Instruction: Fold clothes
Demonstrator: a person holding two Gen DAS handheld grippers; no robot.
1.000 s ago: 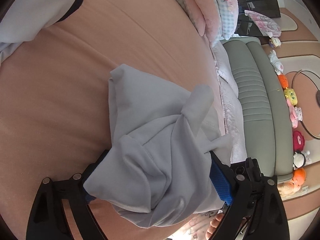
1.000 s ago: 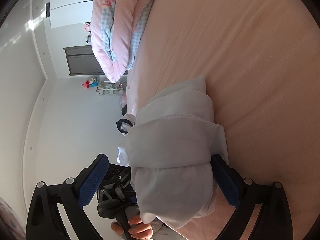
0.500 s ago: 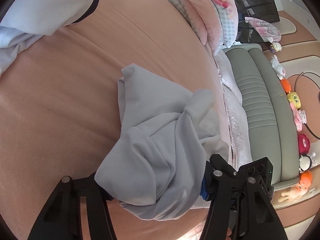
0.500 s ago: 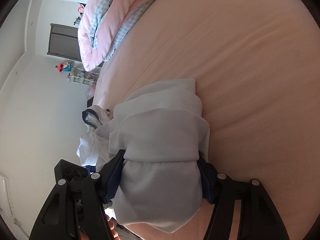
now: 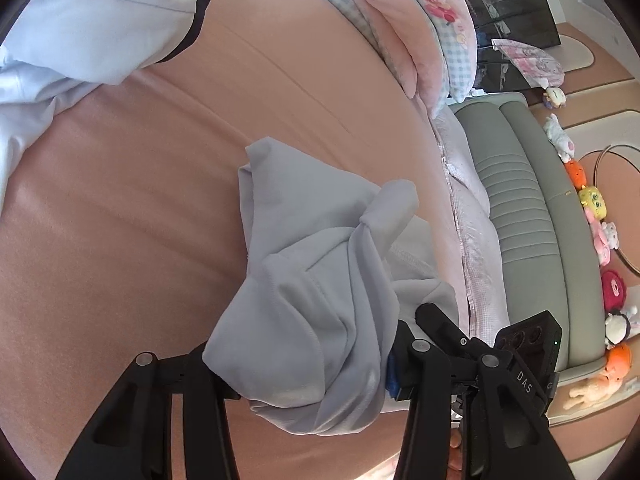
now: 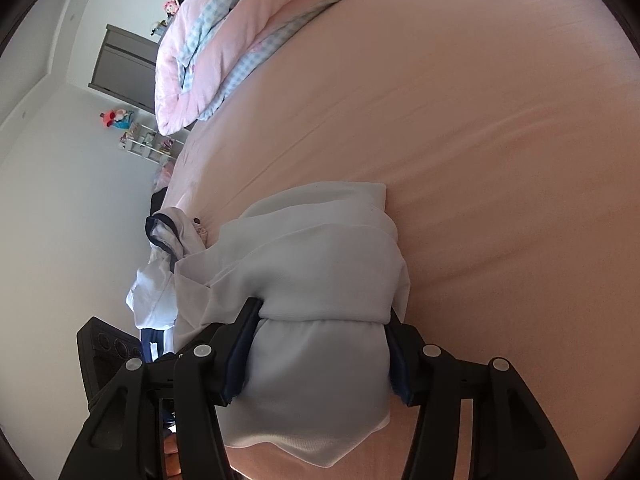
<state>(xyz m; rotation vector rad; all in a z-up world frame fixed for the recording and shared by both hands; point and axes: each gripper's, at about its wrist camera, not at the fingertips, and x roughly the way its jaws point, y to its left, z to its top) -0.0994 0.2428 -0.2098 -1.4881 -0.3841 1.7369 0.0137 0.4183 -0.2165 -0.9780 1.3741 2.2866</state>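
A bundled light grey garment [image 5: 316,280] lies on the peach bed sheet [image 5: 120,220], folded into a thick wad. My left gripper [image 5: 304,364] is shut on one end of it, its jaws pressed into the bunched cloth. In the right wrist view the same grey garment [image 6: 320,280] fills the lower middle, and my right gripper [image 6: 320,356] is shut on its other end, squeezing the roll between the blue pads. The other gripper's black body [image 5: 528,344] shows just past the bundle.
A white garment with dark trim [image 5: 100,28] lies at the far left of the bed. A pink and blue checked quilt [image 5: 420,20] is heaped at the head. A grey padded bench [image 5: 532,220] with plush toys [image 5: 600,232] runs along the bed's side.
Both grippers went from open around the grey bundle to shut on it. The bundle is squeezed narrower and both views have shifted a little.
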